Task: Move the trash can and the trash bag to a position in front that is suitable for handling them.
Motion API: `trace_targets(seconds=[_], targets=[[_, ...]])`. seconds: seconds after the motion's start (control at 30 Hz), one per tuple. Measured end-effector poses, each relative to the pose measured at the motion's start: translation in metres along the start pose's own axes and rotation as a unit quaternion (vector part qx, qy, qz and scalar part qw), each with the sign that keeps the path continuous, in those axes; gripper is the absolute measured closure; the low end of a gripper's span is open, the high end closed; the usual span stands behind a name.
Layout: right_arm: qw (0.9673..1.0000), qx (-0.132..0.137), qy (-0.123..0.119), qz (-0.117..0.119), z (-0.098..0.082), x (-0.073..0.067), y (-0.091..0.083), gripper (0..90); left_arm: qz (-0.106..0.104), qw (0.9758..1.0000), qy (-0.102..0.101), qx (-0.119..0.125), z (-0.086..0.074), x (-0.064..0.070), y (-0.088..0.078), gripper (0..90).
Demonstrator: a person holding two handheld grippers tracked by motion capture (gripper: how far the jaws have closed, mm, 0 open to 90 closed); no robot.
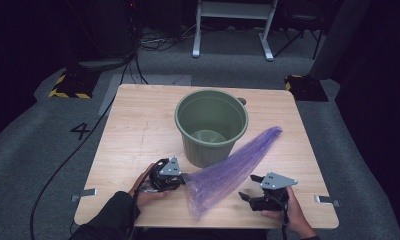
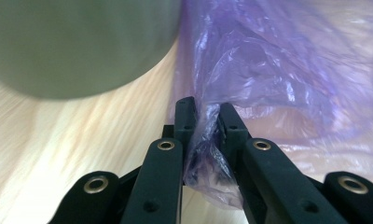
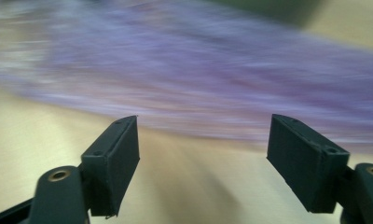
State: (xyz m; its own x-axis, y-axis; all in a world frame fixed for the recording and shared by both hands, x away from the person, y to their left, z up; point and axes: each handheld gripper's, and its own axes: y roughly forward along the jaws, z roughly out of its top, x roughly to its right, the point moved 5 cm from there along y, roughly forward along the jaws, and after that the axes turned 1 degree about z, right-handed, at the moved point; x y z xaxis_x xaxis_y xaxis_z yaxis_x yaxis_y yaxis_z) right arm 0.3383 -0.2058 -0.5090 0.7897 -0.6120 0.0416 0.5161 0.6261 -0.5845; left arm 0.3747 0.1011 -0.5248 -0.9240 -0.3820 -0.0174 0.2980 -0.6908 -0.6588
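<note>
A thin purple plastic bag [image 1: 228, 167] lies on the wooden table [image 1: 138, 125], stretched from the front centre toward the back right beside a green bucket [image 1: 211, 125]. My left gripper [image 1: 184, 177] is at the bag's left front edge. In the left gripper view its jaws pinch a fold of the purple bag [image 2: 250, 79] between the fingertips [image 2: 187, 116], with my left gripper [image 2: 204, 121] shut on it and the green bucket [image 2: 77, 42] just beyond. My right gripper [image 1: 248, 192] sits right of the bag, apart from it. My right gripper [image 3: 203, 140] stands wide open with only table between the jaws and the blurred purple bag [image 3: 198, 70] ahead.
The bucket stands upright at the table's middle and holds nothing that I can see. Metal clamps [image 1: 85, 194] sit at the table's front corners. A black cable [image 1: 73, 150] runs over the grey floor at the left.
</note>
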Motion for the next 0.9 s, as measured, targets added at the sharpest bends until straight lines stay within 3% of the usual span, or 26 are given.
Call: trace_targets(seconds=[0.1,0.17,0.23,0.27,0.37,0.5,0.6,0.77,0.9], targets=[[0.9984,0.023,0.028,-0.043,0.007,0.025,-0.011,24.0,0.007,0.9999,-0.01,-0.005,-0.009,-0.007,-0.006,81.3],[0.9953,0.031,0.041,-0.082,0.012,0.045,-0.016,23.4,0.007,0.9999,-0.014,-0.006,-0.014,-0.01,-0.01,81.3],[0.993,0.033,0.066,-0.092,0.015,0.059,-0.016,23.4,0.014,0.9997,-0.018,-0.012,-0.019,-0.013,-0.013,81.1],[0.9901,0.027,0.081,-0.111,0.016,0.069,-0.014,23.4,0.013,0.9997,-0.018,-0.01,-0.02,-0.014,-0.014,81.1],[0.9866,0.021,0.11,-0.118,0.018,0.084,-0.004,24.0,0.02,0.9994,-0.027,-0.009,-0.024,-0.017,-0.019,78.7],[0.9867,-0.006,0.105,-0.123,0.017,0.088,0.016,35.3,0.018,0.9992,-0.034,-0.008,-0.028,-0.019,-0.022,76.4],[0.9871,-0.016,0.109,-0.117,0.014,0.089,0.026,45.8,0.026,0.9989,-0.039,-0.007,-0.029,-0.02,-0.024,67.4],[0.9853,-0.029,0.11,-0.128,0.007,0.095,0.033,56.3,0.034,0.9984,-0.045,0.001,-0.032,-0.022,-0.032,54.7],[0.9836,-0.034,0.11,-0.139,0.002,0.098,0.035,67.6,0.043,0.9972,-0.062,0.004,-0.038,-0.023,-0.042,42.5]])
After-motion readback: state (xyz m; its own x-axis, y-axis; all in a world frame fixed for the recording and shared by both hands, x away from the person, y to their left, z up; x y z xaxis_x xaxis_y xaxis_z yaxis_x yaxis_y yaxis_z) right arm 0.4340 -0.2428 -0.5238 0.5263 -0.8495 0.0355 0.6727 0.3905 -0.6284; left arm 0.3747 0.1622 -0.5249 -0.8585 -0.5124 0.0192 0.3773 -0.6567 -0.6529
